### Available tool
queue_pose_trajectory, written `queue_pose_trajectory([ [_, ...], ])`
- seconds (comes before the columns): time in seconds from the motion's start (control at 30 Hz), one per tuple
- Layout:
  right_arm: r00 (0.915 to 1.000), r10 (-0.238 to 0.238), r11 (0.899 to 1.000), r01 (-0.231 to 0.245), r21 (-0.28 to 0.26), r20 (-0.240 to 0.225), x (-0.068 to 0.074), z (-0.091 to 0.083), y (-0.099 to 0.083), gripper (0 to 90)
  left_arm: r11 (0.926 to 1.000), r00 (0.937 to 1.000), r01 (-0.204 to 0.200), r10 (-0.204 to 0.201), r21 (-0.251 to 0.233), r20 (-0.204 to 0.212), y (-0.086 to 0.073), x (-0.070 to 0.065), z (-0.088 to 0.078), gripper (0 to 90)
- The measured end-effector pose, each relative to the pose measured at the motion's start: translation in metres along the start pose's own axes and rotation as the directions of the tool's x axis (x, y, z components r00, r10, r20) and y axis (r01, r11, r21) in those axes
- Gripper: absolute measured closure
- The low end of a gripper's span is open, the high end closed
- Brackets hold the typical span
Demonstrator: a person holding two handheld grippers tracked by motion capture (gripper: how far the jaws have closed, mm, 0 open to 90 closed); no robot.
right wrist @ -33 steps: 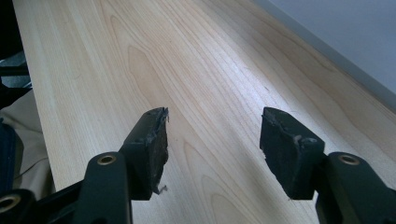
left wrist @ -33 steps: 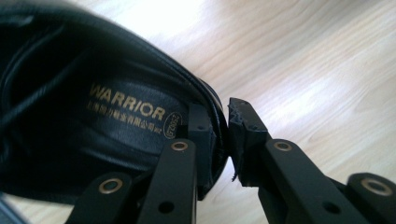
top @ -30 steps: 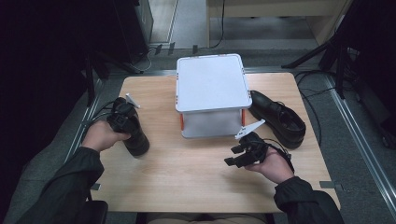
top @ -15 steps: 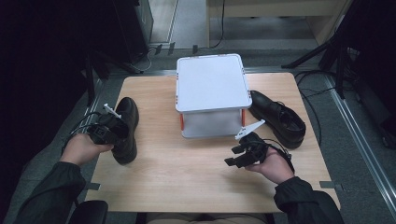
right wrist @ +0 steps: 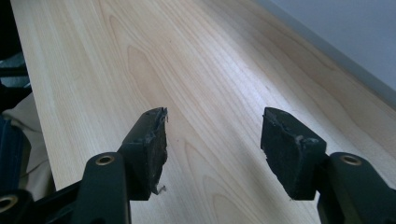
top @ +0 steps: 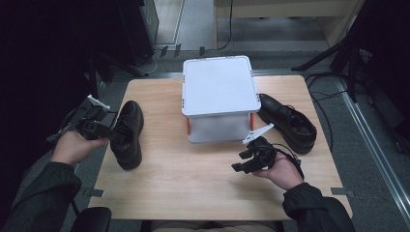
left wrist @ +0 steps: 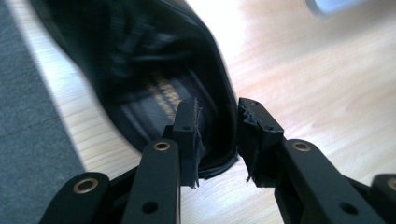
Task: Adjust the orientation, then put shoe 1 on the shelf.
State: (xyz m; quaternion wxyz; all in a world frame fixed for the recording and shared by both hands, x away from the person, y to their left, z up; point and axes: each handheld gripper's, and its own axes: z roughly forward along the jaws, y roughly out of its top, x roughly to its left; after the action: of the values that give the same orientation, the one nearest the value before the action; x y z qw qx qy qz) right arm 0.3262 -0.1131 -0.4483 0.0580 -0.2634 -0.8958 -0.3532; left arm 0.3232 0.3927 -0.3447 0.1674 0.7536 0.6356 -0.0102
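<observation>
Looks like the release step: left gripper (top: 112, 134) jaws have just been opening, the heel rim of the black shoe (top: 128, 133) between them but loose – shoe sits at the table (top: 203, 193) left edge. Next, back off. Right gripper (top: 240, 162) idles wide, empty

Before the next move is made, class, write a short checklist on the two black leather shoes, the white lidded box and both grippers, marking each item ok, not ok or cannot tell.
1. Left black leather shoe rests on the wooden table: ok.
2. Left gripper has let go: ok; its jaws have just been opening, the shoe's heel rim between the pads, unpressed.
3. Right gripper open with nothing between its jaws: ok.
4. Right black leather shoe lies beside the white lidded box: ok.
5. Box lid fully latched: cannot tell.
</observation>
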Motion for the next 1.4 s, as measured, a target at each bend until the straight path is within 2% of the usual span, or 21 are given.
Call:
queue_pose_trajectory([
  [0.1, 1.0000, 0.004, 1.000, -0.004, -0.001, -0.002, -0.001, 0.000, 0.001, 41.6, 0.9982, 0.9979, 0.059, -0.059, 0.009, -0.025, -0.001, 0.013, -0.001, 66.8],
  [0.13, 1.0000, 0.004, 1.000, -0.004, -0.001, -0.002, -0.001, 0.000, 0.001, 41.6, 0.9982, 0.9979, 0.059, -0.059, 0.009, -0.025, -0.001, 0.013, -0.001, 66.6],
  [0.2, 1.0000, 0.003, 1.000, -0.003, 0.003, -0.001, -0.001, 0.001, 0.001, 41.6, 0.9947, 0.9947, 0.101, -0.102, -0.016, -0.014, -0.003, 0.026, -0.001, 66.2],
  [0.3, 1.0000, 0.007, 1.000, -0.007, 0.010, 0.007, -0.002, 0.001, 0.000, 41.5, 0.9919, 0.9910, 0.127, -0.127, -0.006, -0.042, -0.004, 0.036, 0.003, 65.9],
  [0.33, 1.0000, 0.007, 1.000, -0.007, 0.010, 0.007, -0.002, 0.001, 0.000, 41.5, 0.9919, 0.9910, 0.127, -0.127, -0.006, -0.042, -0.004, 0.036, 0.003, 65.2],
  [0.4, 0.9999, 0.006, 1.000, -0.006, 0.009, 0.008, -0.003, 0.000, -0.001, 41.4, 0.9884, 0.9874, 0.151, -0.152, -0.009, -0.045, -0.004, 0.042, 0.011, 64.5],
  [0.53, 0.9999, 0.001, 1.000, -0.001, 0.016, 0.012, -0.001, 0.001, -0.002, 41.4, 0.9884, 0.9876, 0.150, -0.149, 0.020, -0.049, -0.004, 0.041, 0.030, 63.7],
  [0.57, 0.9999, 0.001, 1.000, -0.001, 0.016, 0.012, -0.001, 0.001, -0.002, 41.4, 0.9884, 0.9876, 0.150, -0.149, 0.020, -0.049, -0.004, 0.041, 0.030, 63.8],
  [0.63, 0.9999, -0.001, 1.000, 0.000, 0.018, 0.013, 0.000, 0.000, -0.002, 41.4, 0.9838, 0.9822, 0.177, -0.175, 0.029, -0.069, -0.001, 0.041, 0.042, 64.6],
  [0.8, 0.9999, -0.001, 1.000, 0.001, 0.022, 0.017, 0.001, 0.001, -0.003, 41.4, 0.9719, 0.9681, 0.229, -0.222, 0.052, -0.115, 0.008, 0.044, 0.056, 69.5],
  [0.9, 0.9998, -0.008, 1.000, 0.008, 0.027, 0.016, 0.002, 0.001, -0.004, 41.4, 0.9663, 0.9637, 0.245, -0.233, 0.080, -0.131, 0.013, 0.045, 0.060, 74.5],
  [1.0, 0.9998, -0.007, 1.000, 0.007, 0.031, 0.018, 0.002, 0.002, -0.004, 41.4, 0.9668, 0.9655, 0.235, -0.220, 0.101, -0.140, 0.017, 0.044, 0.060, 77.6],
  [1.1, 0.9998, -0.012, 1.000, 0.012, 0.029, 0.018, 0.002, 0.002, -0.004, 41.4, 0.9614, 0.9579, 0.259, -0.243, 0.094, -0.153, 0.020, 0.047, 0.058, 82.3],
  [1.13, 0.9997, -0.015, 0.999, 0.015, 0.030, 0.021, 0.002, 0.002, -0.004, 41.4, 0.9614, 0.9579, 0.259, -0.243, 0.094, -0.153, 0.020, 0.047, 0.058, 83.9],
  [1.17, 0.9997, -0.015, 0.999, 0.015, 0.030, 0.021, 0.002, 0.002, -0.004, 41.4, 0.9583, 0.9547, 0.272, -0.257, 0.088, -0.149, 0.020, 0.048, 0.057, 83.9],
  [1.2, 0.9996, -0.015, 1.000, 0.014, 0.028, 0.023, 0.002, 0.001, -0.004, 41.4, 0.9499, 0.9491, 0.300, -0.288, 0.087, -0.127, 0.022, 0.052, 0.055, 85.1],
  [1.27, 0.9997, -0.014, 1.000, 0.013, 0.022, 0.019, 0.002, 0.000, -0.003, 41.4, 0.9447, 0.9457, 0.314, -0.302, 0.095, -0.119, 0.026, 0.053, 0.054, 85.3],
  [1.33, 0.9997, -0.016, 1.000, 0.016, 0.023, 0.019, 0.002, 0.000, -0.003, 41.4, 0.9431, 0.9452, 0.317, -0.306, 0.100, -0.114, 0.029, 0.054, 0.052, 85.3],
  [1.37, 0.9997, -0.017, 1.000, 0.016, 0.027, 0.019, 0.001, 0.001, -0.004, 41.4, 0.9353, 0.9378, 0.342, -0.334, 0.090, -0.094, 0.033, 0.053, 0.049, 85.4],
  [1.4, 0.9997, -0.016, 1.000, 0.015, 0.026, 0.018, 0.001, 0.000, -0.004, 41.4, 0.9318, 0.9347, 0.352, -0.346, 0.087, -0.082, 0.035, 0.053, 0.047, 85.3],
])
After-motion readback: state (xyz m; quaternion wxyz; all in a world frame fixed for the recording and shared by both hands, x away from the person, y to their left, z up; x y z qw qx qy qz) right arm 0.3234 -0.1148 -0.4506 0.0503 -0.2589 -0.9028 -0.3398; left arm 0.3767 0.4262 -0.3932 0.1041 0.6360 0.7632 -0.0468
